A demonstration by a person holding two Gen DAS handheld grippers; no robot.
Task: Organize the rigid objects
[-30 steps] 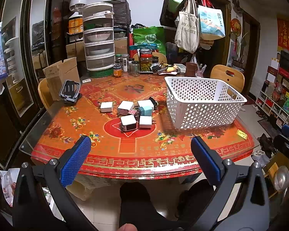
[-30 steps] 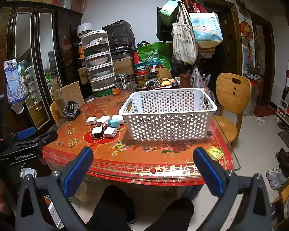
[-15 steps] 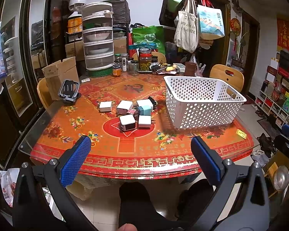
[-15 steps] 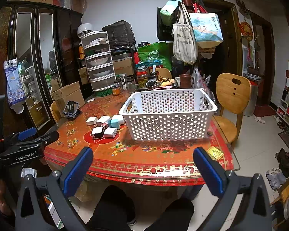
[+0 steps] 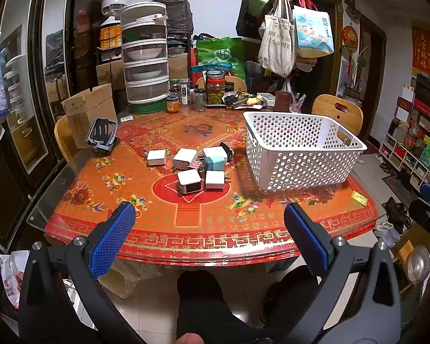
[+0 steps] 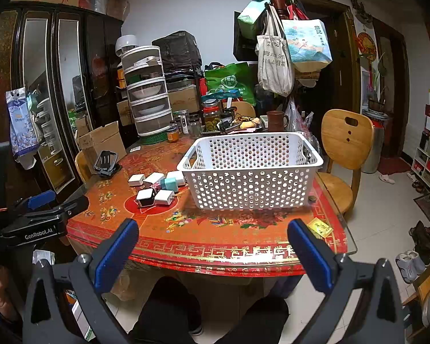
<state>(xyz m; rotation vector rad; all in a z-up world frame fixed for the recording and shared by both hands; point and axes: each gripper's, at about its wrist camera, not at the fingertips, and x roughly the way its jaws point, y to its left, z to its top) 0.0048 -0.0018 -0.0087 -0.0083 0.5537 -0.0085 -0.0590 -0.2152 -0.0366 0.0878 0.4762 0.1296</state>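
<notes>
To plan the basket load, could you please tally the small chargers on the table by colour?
Plain white chargers: 3
White charger with black face: 1
Teal-and-white charger: 1
Black charger, partly hidden: 1
Total: 6

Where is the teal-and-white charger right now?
In the left wrist view the teal-and-white charger sits mid-table at the back right of the charger cluster, between a white charger and the white basket.

White lettering reading "GenRobot.AI" is showing on the side of the left gripper (image 6: 43,230) in the right wrist view, while Chinese characters are hanging printed on the tote bags (image 6: 275,57) and the red wall scroll (image 5: 423,48).
</notes>
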